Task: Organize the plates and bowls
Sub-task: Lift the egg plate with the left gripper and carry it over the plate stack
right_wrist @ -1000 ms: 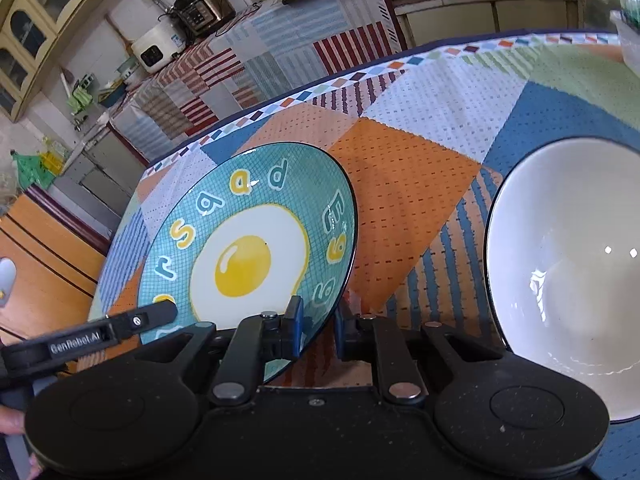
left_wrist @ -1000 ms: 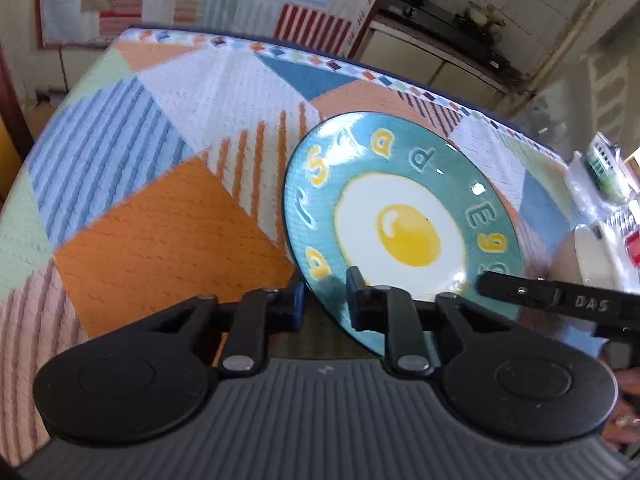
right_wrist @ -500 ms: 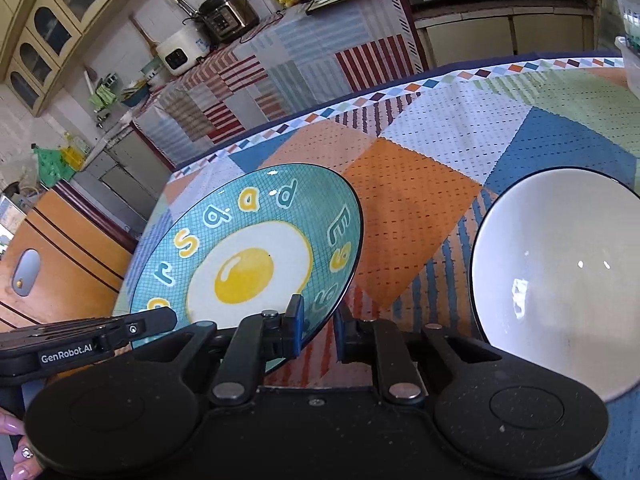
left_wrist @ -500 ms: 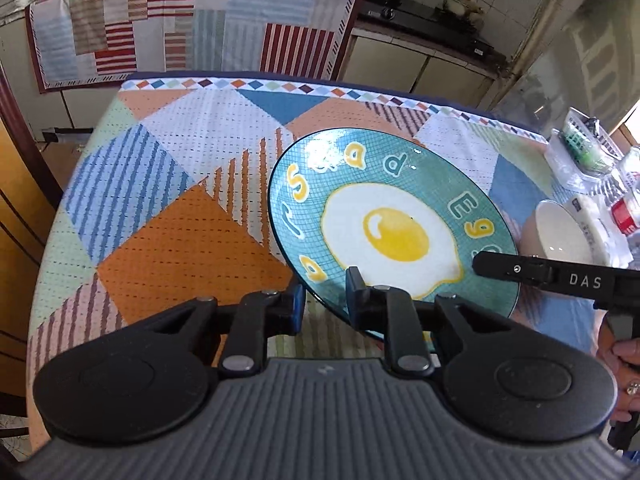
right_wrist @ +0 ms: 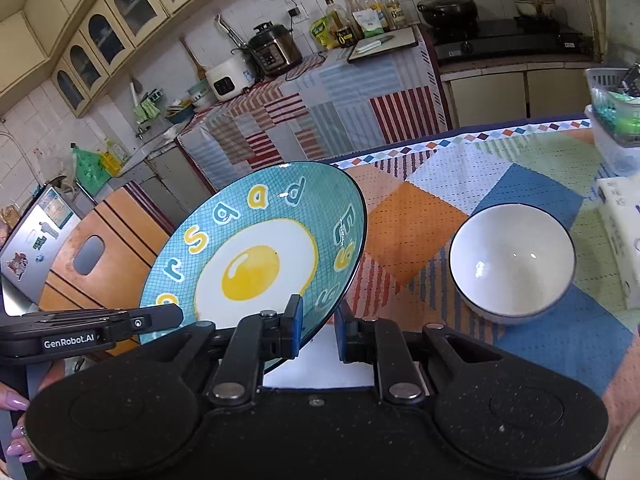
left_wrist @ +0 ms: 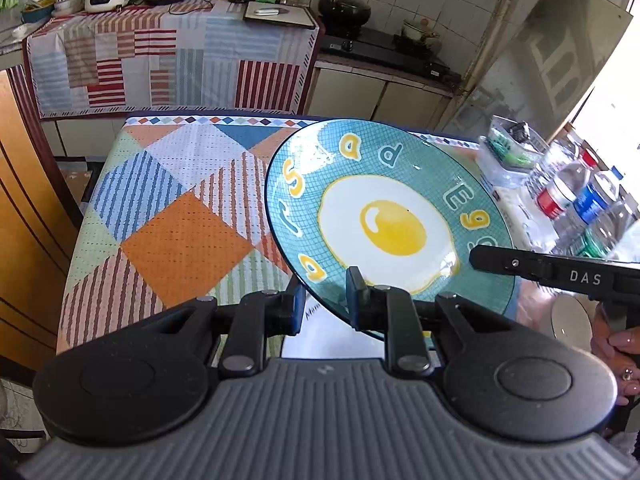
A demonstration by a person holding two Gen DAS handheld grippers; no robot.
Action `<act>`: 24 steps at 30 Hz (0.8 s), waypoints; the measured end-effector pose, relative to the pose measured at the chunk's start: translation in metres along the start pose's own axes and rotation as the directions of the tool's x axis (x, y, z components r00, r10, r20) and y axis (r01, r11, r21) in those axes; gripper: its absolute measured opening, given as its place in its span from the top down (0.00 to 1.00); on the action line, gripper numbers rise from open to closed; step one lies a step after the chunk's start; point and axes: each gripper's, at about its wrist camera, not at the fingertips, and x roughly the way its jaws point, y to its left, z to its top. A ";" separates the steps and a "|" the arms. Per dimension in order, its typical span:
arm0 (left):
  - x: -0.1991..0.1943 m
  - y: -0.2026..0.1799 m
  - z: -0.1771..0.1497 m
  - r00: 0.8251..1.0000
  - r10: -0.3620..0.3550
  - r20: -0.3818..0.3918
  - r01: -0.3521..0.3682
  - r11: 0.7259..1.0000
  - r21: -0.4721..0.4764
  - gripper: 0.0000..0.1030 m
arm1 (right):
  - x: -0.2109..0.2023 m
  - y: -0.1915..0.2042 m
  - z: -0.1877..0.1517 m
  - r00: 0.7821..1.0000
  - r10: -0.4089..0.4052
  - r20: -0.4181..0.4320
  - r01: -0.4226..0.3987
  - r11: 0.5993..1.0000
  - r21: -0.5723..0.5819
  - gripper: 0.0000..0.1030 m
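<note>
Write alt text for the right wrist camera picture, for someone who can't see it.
The right gripper pinches the rim of a teal plate printed with a fried egg, held tilted above a patchwork tablecloth. The left gripper reaches in at its lower left edge, and an empty white bowl sits on the table to the right.

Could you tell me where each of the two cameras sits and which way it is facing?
Left wrist: on the left gripper, facing across the table to the kitchen counter; the right gripper's side shows.
Right wrist: on the right gripper, facing the white bowl; a hand shows.
Shared: the egg plate, clamped by both pairs of fingers.
</note>
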 end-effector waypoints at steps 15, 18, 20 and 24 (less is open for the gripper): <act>-0.023 -0.021 -0.070 0.996 0.010 -0.092 -0.010 1.000 -0.005 0.81 | -0.037 -0.004 -0.075 0.999 0.006 -0.051 -0.005 1.000 0.006 0.79; -0.017 -0.018 -0.078 0.993 0.010 -0.116 -0.012 1.000 -0.018 0.81 | -0.032 -0.008 -0.084 0.997 0.013 -0.072 -0.012 1.000 0.011 0.79; -0.012 -0.016 -0.083 0.991 0.007 -0.136 -0.011 1.000 -0.026 0.81 | -0.028 -0.010 -0.087 0.996 0.009 -0.084 -0.009 1.000 0.008 0.79; -0.003 -0.013 -0.089 0.987 -0.002 -0.162 -0.006 0.999 -0.045 0.80 | -0.022 -0.011 -0.092 0.995 0.000 -0.103 0.000 1.000 -0.001 0.79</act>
